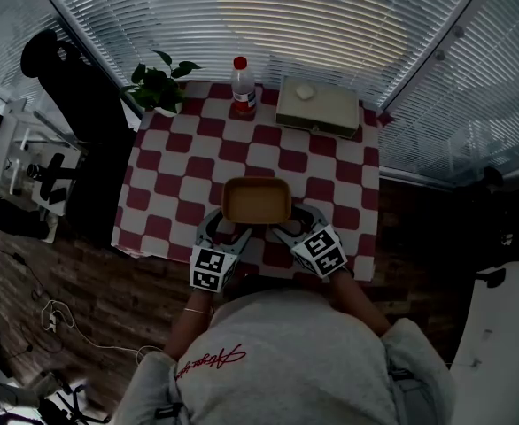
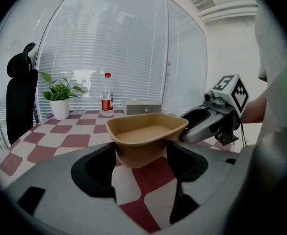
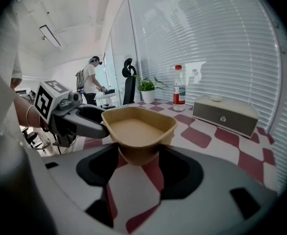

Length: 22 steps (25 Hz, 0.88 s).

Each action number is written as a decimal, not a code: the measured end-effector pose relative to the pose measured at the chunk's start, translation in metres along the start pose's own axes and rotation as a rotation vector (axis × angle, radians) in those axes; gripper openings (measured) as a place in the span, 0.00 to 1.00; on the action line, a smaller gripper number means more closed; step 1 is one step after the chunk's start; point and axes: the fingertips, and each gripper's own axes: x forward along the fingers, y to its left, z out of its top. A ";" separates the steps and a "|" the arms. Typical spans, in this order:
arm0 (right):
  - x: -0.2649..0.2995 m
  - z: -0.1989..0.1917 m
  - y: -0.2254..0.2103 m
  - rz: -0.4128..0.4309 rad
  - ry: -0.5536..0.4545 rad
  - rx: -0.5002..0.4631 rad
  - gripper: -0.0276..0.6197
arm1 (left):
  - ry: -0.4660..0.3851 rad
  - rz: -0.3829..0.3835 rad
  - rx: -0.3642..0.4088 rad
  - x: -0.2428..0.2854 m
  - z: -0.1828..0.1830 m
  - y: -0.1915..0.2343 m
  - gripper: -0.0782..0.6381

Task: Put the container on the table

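Tan container (image 1: 256,200) up between both grippers over near edge of checkered counter (image 1: 171,193); base contact unclear. Left hand-held gripper (image 1: 228,227) and right hand-held gripper (image 1: 295,222) each pinching its tapered lower wall. Likely light, thin, flexy, slick: squeeze gently, keep level.

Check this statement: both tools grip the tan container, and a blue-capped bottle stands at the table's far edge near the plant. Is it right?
No. The head view shows the bottle has a red cap, not blue. Otherwise right: left tool and right tool grip the container.
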 end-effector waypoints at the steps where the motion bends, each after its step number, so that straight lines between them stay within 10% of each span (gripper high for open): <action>1: 0.001 -0.002 0.000 0.002 0.002 0.000 0.45 | 0.003 -0.001 0.001 0.000 0.000 0.000 0.56; 22: 0.005 -0.012 0.003 0.005 0.039 0.005 0.45 | 0.031 -0.018 0.001 0.004 -0.010 0.000 0.56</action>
